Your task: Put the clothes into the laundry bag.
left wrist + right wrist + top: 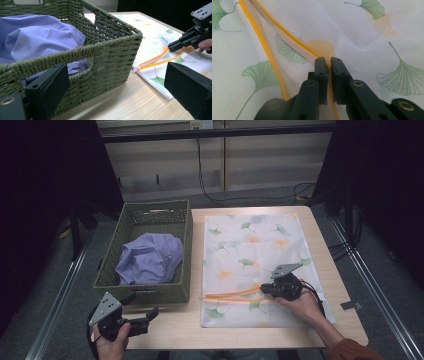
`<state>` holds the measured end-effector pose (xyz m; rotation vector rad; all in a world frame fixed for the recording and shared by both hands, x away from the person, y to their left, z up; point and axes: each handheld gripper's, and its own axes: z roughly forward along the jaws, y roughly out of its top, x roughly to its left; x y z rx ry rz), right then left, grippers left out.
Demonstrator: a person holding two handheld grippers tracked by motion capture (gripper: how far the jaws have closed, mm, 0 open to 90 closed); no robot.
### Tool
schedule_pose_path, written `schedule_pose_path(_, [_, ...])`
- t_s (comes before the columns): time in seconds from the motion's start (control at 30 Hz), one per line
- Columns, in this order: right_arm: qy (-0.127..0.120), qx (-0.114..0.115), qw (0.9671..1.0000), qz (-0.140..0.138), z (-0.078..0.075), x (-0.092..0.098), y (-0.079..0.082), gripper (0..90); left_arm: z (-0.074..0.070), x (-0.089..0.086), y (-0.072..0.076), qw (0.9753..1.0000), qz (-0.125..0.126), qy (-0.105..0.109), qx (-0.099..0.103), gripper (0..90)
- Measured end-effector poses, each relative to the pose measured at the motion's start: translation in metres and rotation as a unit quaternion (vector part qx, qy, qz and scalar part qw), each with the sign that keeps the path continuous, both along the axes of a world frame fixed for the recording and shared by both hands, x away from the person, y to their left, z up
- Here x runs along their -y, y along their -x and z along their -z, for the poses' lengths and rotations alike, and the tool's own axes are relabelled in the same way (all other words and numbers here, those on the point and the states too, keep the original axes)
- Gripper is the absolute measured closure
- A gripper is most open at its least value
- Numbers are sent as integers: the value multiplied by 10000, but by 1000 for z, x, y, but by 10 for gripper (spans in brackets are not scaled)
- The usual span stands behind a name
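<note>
Fingers (328,75) pinching orange zipper edge (294,41)

The laundry bag (260,251) was white, printed with green and pale orange ginkgo leaves, and its zipper (231,294) was orange. The woven basket (183,251) was olive green, the cloth (149,258) inside lilac, the table (180,325) light wood.

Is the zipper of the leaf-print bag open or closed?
Open: the two orange zipper edges spread apart on the bag, and the right gripper pinches one edge.
</note>
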<state>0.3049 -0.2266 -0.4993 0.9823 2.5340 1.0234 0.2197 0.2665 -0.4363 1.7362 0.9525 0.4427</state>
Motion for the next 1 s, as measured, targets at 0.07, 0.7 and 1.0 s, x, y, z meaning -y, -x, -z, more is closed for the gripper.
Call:
schedule_pose_path(0.07, [10, -11, 10000, 59, 0, 0, 0, 866, 0, 0, -1, 10000, -19, -14, -1, 59])
schedule_pose_path(0.7, [-417, -263, 9978, 442, -5, 4, -2, 900, 0, -1, -2, 9999, -101, 79, -44, 52])
schedule_pose_path(1.0, [-678, -102, 9965, 472, -10, 8, -2, 900, -1, 2, 0, 10000, 33, 50, 0, 47])
